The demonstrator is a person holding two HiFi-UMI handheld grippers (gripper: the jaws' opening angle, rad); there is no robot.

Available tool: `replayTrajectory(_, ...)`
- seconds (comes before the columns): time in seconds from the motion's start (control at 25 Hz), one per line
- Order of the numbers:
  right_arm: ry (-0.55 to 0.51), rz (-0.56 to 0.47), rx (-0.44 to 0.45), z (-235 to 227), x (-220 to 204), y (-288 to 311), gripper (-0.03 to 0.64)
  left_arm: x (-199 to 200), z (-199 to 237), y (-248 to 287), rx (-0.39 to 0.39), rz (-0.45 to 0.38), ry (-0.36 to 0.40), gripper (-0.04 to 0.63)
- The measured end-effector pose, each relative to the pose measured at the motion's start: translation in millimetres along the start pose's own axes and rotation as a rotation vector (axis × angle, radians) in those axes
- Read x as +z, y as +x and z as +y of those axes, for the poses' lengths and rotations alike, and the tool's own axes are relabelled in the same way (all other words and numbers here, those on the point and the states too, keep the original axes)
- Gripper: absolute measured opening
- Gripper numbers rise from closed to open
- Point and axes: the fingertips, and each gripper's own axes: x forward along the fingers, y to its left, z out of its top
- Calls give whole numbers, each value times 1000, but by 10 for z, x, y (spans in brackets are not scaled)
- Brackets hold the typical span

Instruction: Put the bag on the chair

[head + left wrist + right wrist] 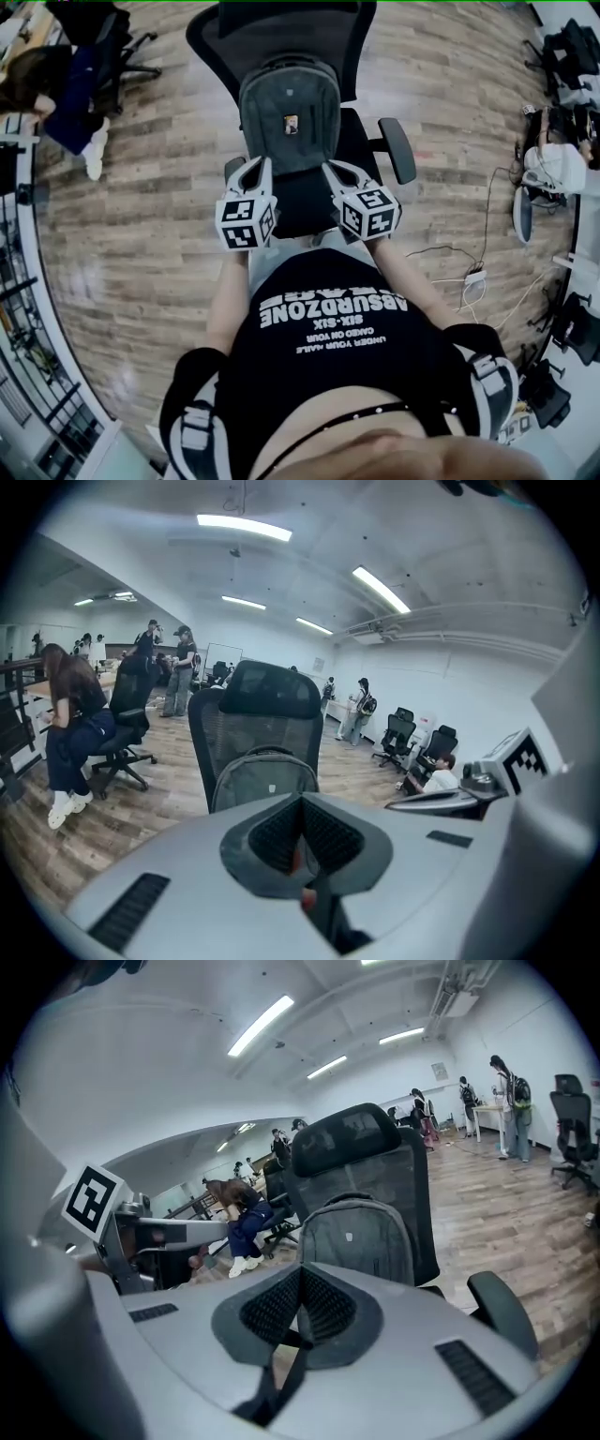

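Note:
A grey backpack [288, 117] stands upright on the seat of a black mesh office chair [397, 150], leaning on its backrest. Both grippers are held side by side in front of the chair, a short way back from the bag and not touching it. My left gripper [251, 169] is shut with nothing between its jaws, and so is my right gripper [336, 172]. In the left gripper view the shut left gripper [300, 803] points at the backpack [265, 778] and chair [265, 719]. In the right gripper view the right gripper [300, 1283] faces the backpack [356, 1237] and chair [361, 1162].
A seated person [56, 94] on another office chair is at the far left. Cables and a power strip [473, 278] lie on the wooden floor at right, near more chairs [572, 47]. People stand at the back of the room [178, 667].

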Motion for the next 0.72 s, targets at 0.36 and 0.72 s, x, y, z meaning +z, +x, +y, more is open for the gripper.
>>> replayTrajectory(0.36,-12,-36,-63,-146,3,-315,15,-41,-244,-72,-51,-3,-29,17)
replayTrajectory(0.72,16,-18,-101,-261,-95,-373,15,14,-353,4,-81,-30,1,17)
